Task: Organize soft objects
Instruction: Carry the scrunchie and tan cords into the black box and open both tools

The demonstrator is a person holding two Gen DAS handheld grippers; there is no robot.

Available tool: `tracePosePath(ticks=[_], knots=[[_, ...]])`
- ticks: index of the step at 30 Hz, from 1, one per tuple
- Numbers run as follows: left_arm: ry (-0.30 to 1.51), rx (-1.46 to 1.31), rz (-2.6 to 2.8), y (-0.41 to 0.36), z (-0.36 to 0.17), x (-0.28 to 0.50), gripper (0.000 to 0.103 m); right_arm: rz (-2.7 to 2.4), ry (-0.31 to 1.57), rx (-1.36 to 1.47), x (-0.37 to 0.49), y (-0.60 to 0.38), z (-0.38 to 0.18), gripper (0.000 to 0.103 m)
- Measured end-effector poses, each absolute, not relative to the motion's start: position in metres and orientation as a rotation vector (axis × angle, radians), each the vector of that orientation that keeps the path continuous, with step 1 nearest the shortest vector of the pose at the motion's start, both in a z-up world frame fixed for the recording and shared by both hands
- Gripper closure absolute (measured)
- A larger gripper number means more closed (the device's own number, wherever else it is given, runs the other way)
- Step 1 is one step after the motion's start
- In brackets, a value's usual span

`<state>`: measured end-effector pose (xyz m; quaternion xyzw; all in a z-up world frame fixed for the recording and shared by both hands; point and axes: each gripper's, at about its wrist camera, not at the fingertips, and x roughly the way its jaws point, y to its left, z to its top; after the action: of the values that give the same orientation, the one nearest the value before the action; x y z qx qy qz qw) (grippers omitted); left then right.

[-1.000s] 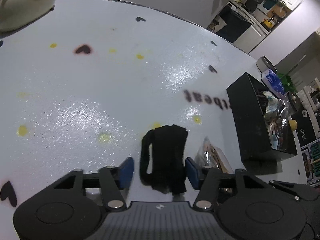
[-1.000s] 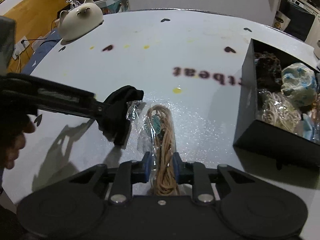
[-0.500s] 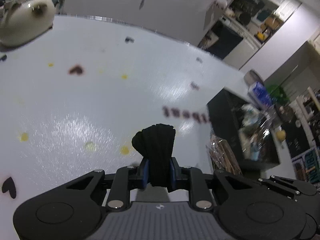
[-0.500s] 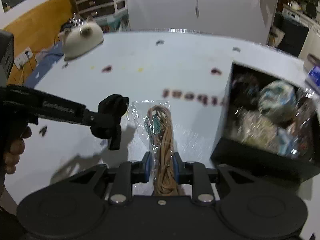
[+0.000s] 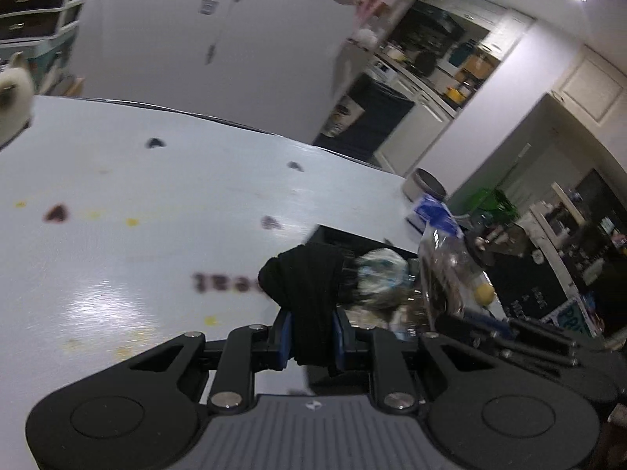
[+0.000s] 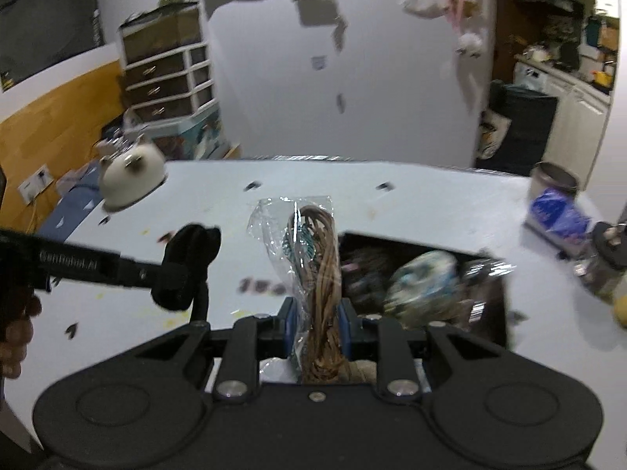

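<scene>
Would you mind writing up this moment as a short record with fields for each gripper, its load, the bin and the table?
left gripper: shut on the rolled black fabric bundle, held above the table
right gripper: shut on the clear plastic bag of tan cord, also lifted
black open-top bin: on the table, already holding a blue-and-white bundle and other blurred items
white table with heart prints: cream cat-shaped object at its far side

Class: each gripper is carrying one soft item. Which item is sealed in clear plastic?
The tan cord bundle in the right gripper. The left gripper holds a bare black fabric roll, unwrapped.
</scene>
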<state>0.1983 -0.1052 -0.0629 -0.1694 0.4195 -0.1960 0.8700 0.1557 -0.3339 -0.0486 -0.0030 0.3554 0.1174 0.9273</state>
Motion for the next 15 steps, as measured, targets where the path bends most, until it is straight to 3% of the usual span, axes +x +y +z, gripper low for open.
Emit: tracePosePath(ticks=[15], knots=[[0.969, -0.427, -0.582, -0.230, -0.095, 0.239, 0.081, 0.105, 0.716, 0.008, 0.160, -0.445, -0.045, 0.080]])
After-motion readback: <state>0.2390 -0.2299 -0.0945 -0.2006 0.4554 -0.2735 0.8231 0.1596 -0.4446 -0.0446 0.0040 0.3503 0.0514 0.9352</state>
